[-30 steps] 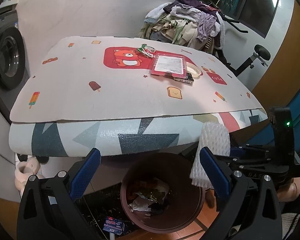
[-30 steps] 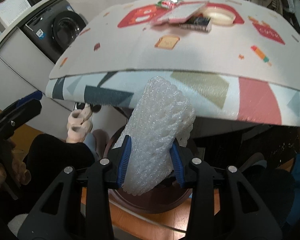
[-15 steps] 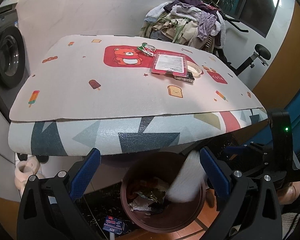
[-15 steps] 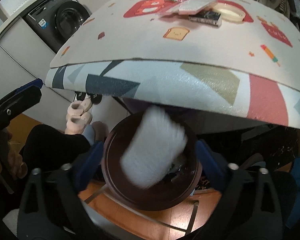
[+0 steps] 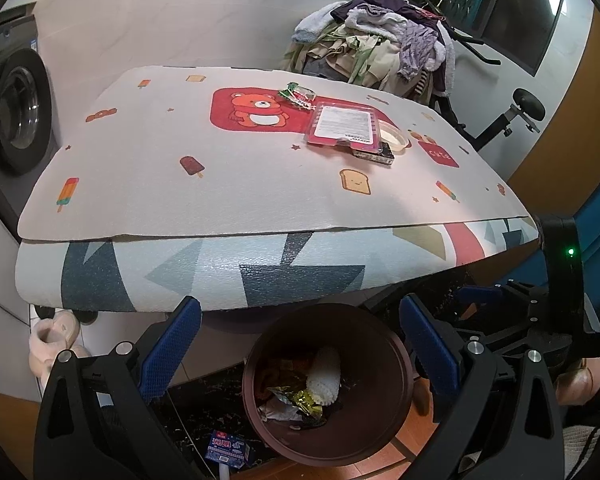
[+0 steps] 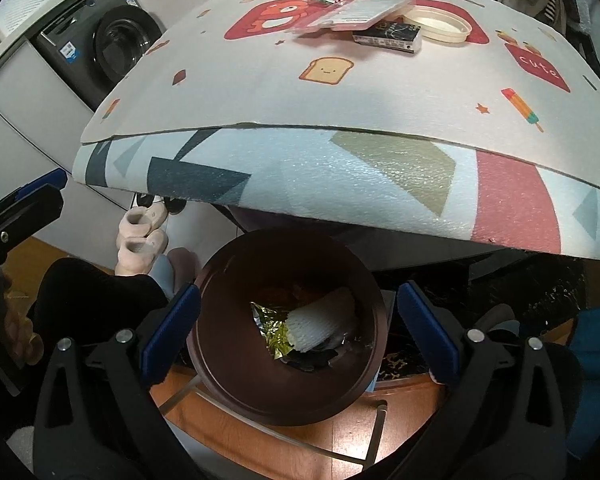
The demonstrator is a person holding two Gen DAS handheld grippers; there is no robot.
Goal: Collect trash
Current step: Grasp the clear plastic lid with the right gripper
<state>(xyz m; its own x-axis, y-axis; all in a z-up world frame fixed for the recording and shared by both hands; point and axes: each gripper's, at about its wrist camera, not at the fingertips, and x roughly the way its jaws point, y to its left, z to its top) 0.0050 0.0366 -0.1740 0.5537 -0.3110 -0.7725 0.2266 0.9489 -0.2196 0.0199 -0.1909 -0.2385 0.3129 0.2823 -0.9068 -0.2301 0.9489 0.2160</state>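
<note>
- Right gripper (image 6: 298,336) hangs over the brown bin (image 6: 220,384), jaws spread wide and empty; the white foam net (image 6: 320,326) lies inside on foil.
- Left gripper (image 5: 300,346) is likewise wide and empty.
- Pink packet (image 5: 342,126) overlaps the black box (image 5: 374,154) on the bench (image 5: 220,200); a careless grab could knock either off.

"cute" on mat (image 6: 538,65) (red patch)
</note>
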